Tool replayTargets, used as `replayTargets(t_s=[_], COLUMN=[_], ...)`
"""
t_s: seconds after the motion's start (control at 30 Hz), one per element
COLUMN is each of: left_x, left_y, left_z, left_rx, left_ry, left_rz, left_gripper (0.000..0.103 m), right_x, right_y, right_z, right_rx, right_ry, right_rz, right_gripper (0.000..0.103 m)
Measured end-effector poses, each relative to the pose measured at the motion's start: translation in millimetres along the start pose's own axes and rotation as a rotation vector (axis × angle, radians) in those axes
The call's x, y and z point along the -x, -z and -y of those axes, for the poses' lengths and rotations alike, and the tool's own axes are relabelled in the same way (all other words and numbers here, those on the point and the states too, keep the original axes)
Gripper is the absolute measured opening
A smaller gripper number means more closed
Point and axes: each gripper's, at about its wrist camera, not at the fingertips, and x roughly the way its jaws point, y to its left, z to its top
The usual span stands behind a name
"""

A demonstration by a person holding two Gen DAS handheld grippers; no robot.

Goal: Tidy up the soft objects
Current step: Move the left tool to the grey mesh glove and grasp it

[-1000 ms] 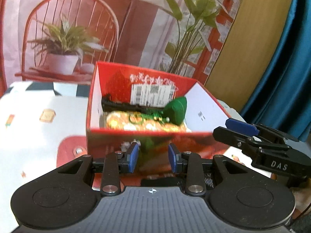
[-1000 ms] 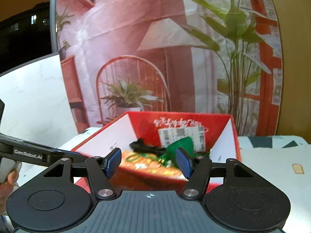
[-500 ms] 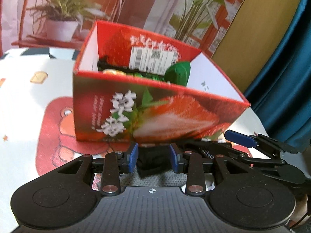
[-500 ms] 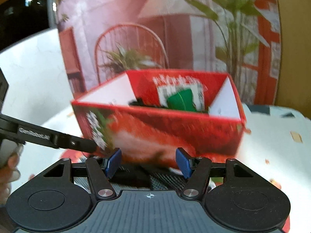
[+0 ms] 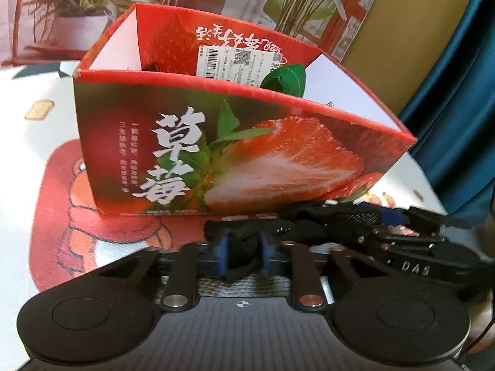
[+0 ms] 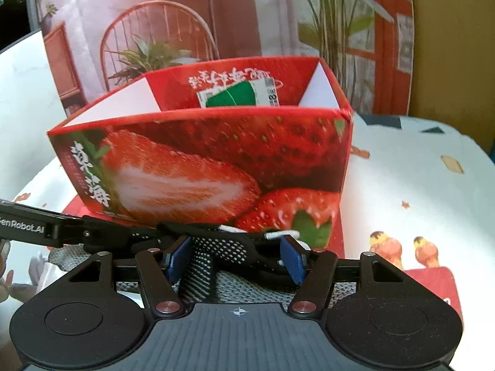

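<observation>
A red strawberry-print box (image 5: 241,160) stands on the table; it also shows in the right wrist view (image 6: 198,167). A green soft item (image 5: 286,78) pokes above its rim, seen too in the right wrist view (image 6: 232,99). In front of the box lies a black and grey dotted fabric item (image 6: 216,256). My left gripper (image 5: 244,255) is low at the table, its blue pads closed onto a bunch of the black fabric (image 5: 244,241). My right gripper (image 6: 236,261) is open, its pads either side of the dotted fabric, and shows at the right of the left wrist view (image 5: 371,225).
The tablecloth (image 6: 417,191) is white with a red cartoon print (image 5: 65,204). A backdrop with a printed chair and plants (image 6: 154,46) stands behind the box. A blue curtain (image 5: 458,77) hangs at the right.
Both grippers have dropped from above the box rim to the table in front of it. The left gripper has narrowed onto the black fabric; the right stays open.
</observation>
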Motion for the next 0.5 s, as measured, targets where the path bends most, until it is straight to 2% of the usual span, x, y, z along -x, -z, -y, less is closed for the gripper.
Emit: replayTargets(t_s=[0.1, 0.33, 0.5], left_x=[4, 10, 6], left_y=[1, 5, 7], left_z=[-2, -19, -23], left_rx=[0.007, 0.082, 0.093], left_ry=[-0.024, -0.068, -0.071], left_rz=[0.017, 0.025, 0.019], left_gripper=[0.013, 0.013, 0.013], right_x=[-6, -22, -33], right_y=[-2, -9, -7], right_z=[1, -6, -10], right_rx=[-0.013, -0.013, -0.01], right_ry=[-0.001, -0.05, -0.065], right_rz=[-0.012, -0.043, -0.065], right_gripper=[0.066, 0.066, 0.066])
